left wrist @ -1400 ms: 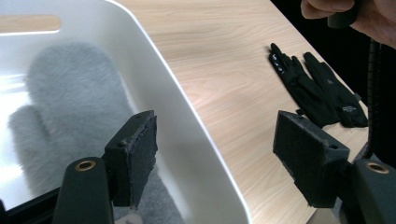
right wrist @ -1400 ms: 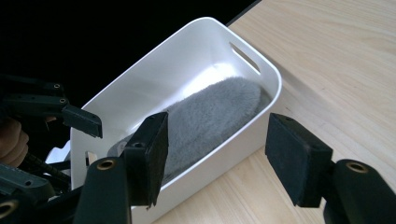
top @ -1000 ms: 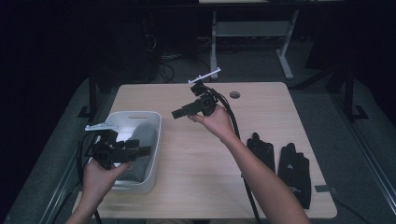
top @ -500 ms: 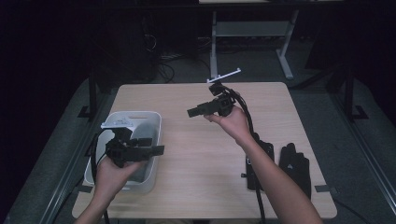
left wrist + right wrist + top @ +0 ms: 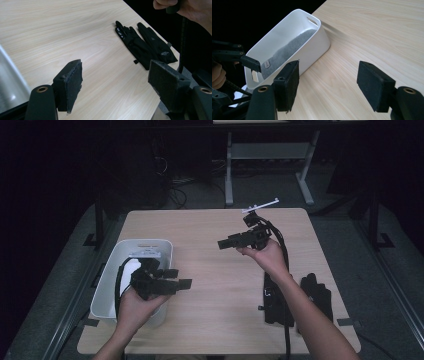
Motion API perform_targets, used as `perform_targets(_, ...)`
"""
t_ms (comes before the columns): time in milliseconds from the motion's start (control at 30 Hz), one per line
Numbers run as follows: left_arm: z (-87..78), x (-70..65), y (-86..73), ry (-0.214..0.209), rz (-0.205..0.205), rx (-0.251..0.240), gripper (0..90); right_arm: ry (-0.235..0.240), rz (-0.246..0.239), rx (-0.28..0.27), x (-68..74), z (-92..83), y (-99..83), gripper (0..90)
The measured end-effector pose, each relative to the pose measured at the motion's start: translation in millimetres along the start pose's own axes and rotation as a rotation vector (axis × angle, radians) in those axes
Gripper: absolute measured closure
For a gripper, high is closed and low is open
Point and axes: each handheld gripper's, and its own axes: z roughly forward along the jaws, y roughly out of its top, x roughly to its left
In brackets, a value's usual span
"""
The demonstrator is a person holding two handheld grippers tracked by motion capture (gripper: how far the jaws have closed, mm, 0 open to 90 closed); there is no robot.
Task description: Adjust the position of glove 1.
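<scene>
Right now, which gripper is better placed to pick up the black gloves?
Probably the right gripper. Its hand is on the gloves' side of the table, and the gloves lie beside that forearm. The left gripper is across the table, by the white bin. Both are open and empty.

A lab or test room is suggested: a plain wooden table [image 5: 220, 320] is set on a grey floor in dark surroundings, loose cables [image 5: 182, 182] are seen behind it, and a white metal stand [image 5: 265, 157] is placed farther back.
</scene>
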Motion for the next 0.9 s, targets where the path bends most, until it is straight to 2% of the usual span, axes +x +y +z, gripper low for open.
perform_targets(233,8.6,-7.6,4.2,-0.018,0.021,0.006,26.9,-0.013,0.022,-0.019,-6.9,-15.7,-12.4,34.0)
perform_targets(733,24.0,-20.8,7.3,-0.046,0.050,0.013,26.4,-0.032,0.043,-0.041,-16.3,-37.3,-35.3,33.8)
perform_targets(900,32.2,-26.6,6.9,-0.062,0.064,0.023,26.3,-0.043,0.073,-0.055,-24.1,-47.8,-49.3,33.8)
